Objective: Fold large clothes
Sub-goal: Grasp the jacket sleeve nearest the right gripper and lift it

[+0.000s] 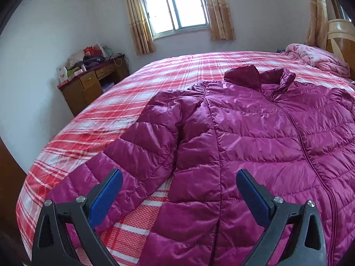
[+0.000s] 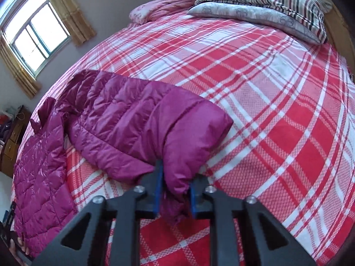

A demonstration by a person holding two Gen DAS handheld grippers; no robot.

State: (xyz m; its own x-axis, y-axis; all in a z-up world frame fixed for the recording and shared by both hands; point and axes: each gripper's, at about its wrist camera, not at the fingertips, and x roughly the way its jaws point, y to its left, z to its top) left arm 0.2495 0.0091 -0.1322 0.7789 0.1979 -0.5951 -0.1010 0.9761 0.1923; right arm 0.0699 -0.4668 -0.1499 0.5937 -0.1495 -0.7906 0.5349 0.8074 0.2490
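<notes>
Left wrist view: the plaid bed (image 1: 173, 71) is filling the frame, and the magenta puffer jacket (image 1: 255, 137) is lying zipped and face up across the centre and right. My left claw (image 1: 179, 184) is hanging wide open at the bottom, gripping nothing, over the near sleeve and side seam. In the right wrist view, my right claw (image 2: 175, 196) is pinching the other sleeve's cuff (image 2: 177, 190) at bottom centre.
</notes>
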